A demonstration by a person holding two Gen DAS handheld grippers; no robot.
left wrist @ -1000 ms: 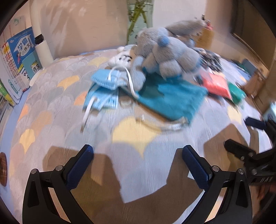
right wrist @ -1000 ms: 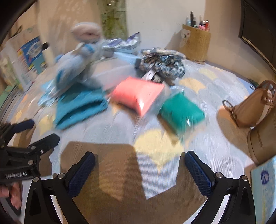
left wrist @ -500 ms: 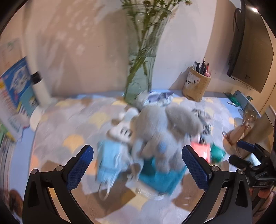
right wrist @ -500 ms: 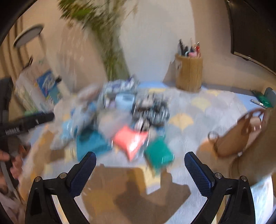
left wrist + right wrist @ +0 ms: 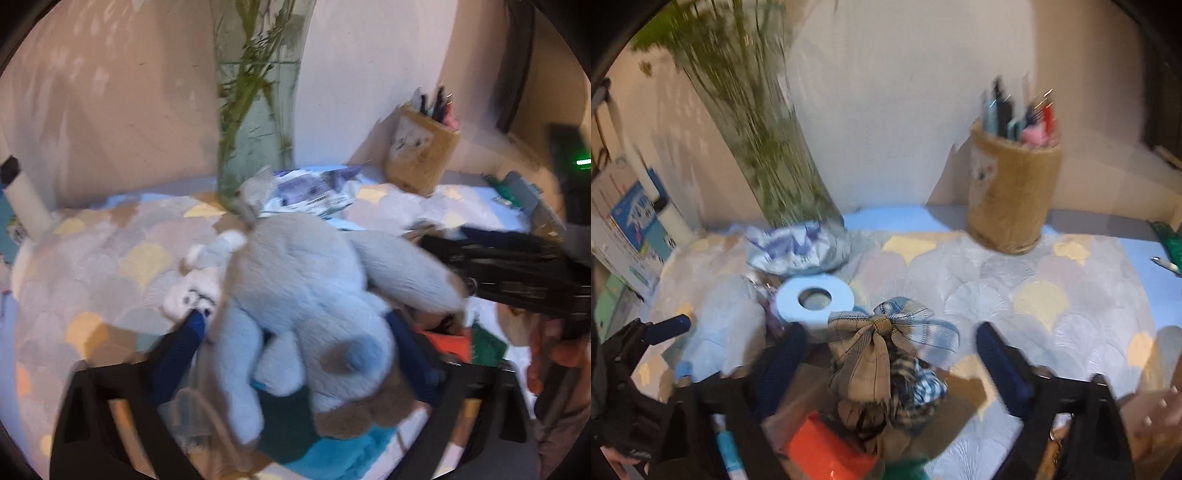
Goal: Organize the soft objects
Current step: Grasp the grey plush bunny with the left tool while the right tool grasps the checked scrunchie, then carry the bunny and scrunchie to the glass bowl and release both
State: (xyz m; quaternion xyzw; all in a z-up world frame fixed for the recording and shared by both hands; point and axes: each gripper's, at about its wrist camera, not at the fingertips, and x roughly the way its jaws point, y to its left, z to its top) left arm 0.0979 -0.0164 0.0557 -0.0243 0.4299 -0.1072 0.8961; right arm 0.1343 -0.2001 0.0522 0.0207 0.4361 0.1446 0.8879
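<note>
A grey plush toy (image 5: 306,295) lies on a teal cloth (image 5: 343,454) between the open fingers of my left gripper (image 5: 295,328), which straddles it. A small white plush (image 5: 195,291) lies by the left fingertip. My right gripper (image 5: 890,339) is open around a plaid fabric bow bundle (image 5: 882,365); whether it touches is unclear. An orange packet (image 5: 823,450) and a green packet (image 5: 905,472) lie below the bundle. The right gripper also shows at the right of the left wrist view (image 5: 517,266), and the left gripper at the left of the right wrist view (image 5: 665,328).
A glass vase with green stems (image 5: 255,110) stands at the back against the wall. A burlap pen holder (image 5: 1012,199) stands at the back right. A tissue pack (image 5: 798,247) and a roll of paper (image 5: 816,299) lie near the vase. Books (image 5: 631,229) stand at left.
Both grippers have moved forward and down toward the pile. The left one now straddles the grey plush; the right one now straddles the plaid bundle.
</note>
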